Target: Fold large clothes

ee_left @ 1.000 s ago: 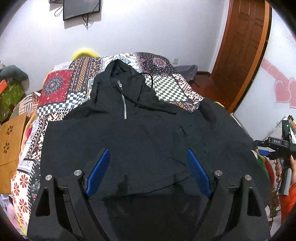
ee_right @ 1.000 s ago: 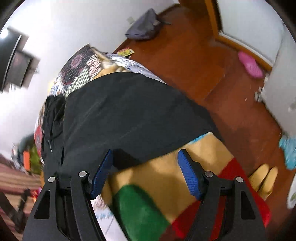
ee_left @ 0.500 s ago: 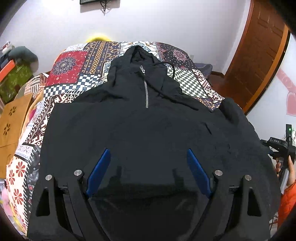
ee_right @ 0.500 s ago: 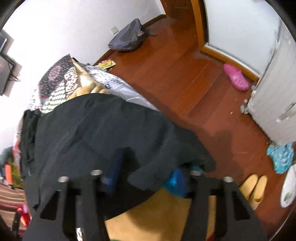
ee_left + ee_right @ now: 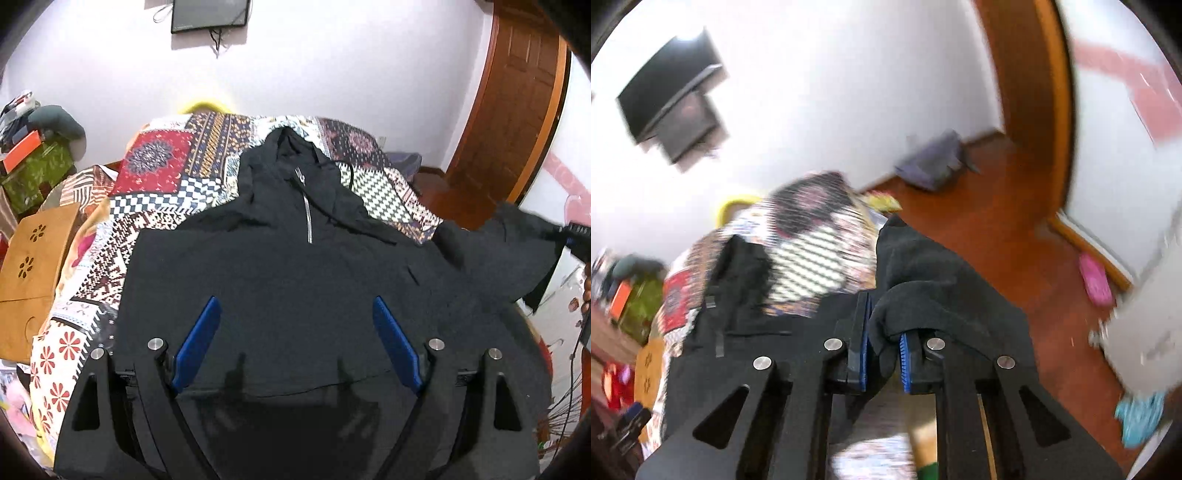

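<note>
A large black hoodie (image 5: 295,266) with a short zip lies spread face up on a patterned bedspread (image 5: 173,173), hood at the far end. My left gripper (image 5: 295,328) is open and empty, hovering over the hoodie's lower body. My right gripper (image 5: 882,332) is shut on the hoodie's right sleeve (image 5: 923,273) and holds it lifted above the bed edge. In the left wrist view that sleeve (image 5: 517,236) hangs raised at the far right, with the right gripper's body showing at the frame edge.
A wooden door (image 5: 517,103) and red-brown floor (image 5: 1015,229) lie to the right of the bed. A grey bag (image 5: 934,162) sits by the wall. A tan cut-out panel (image 5: 33,254) and clutter stand at the bed's left. A screen (image 5: 210,14) hangs on the wall.
My right gripper closed on the hoodie's right sleeve and lifted it up off the bed edge. My left gripper stayed open over the hoodie's lower body.
</note>
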Available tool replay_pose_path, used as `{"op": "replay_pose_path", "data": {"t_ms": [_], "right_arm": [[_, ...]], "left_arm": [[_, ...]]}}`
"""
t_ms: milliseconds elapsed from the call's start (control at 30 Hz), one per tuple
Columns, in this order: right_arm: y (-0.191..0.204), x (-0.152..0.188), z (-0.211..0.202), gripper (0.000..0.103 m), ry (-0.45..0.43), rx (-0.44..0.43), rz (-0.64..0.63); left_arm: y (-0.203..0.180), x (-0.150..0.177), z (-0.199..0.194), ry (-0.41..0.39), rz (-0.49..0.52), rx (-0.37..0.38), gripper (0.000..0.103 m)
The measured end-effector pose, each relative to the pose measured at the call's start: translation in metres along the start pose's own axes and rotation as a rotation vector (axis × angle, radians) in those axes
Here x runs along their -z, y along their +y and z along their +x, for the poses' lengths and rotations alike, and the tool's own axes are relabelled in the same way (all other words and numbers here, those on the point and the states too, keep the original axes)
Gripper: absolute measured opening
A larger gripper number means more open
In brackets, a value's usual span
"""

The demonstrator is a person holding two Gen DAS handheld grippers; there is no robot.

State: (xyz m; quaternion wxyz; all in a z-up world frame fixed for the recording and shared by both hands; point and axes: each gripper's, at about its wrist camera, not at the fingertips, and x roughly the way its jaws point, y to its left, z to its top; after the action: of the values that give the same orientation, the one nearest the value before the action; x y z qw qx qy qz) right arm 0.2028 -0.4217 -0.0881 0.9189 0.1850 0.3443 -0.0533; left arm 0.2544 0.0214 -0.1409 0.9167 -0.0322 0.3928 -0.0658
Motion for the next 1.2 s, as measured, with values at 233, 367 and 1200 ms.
{"op": "replay_pose_path", "data": {"t_ms": [233, 367, 1200], "right_arm": [[0.104, 0.009, -0.019, 0.011, -0.016, -0.145, -0.197], [0.143, 0.031, -0.002, 0.011, 0.071, -0.271, -0.225], [0.204, 0.16, 0.047, 0.025, 0.532, -0.292, -0.566]], "left_arm": [[0.015, 0.006, -0.031, -0.052, 0.009, -0.003, 0.084], [0.028, 0.011, -0.052, -0.089, -0.002, 0.002, 0.085], [0.025, 0.036, -0.06, -0.027, 0.053, -0.016, 0.086]]}}
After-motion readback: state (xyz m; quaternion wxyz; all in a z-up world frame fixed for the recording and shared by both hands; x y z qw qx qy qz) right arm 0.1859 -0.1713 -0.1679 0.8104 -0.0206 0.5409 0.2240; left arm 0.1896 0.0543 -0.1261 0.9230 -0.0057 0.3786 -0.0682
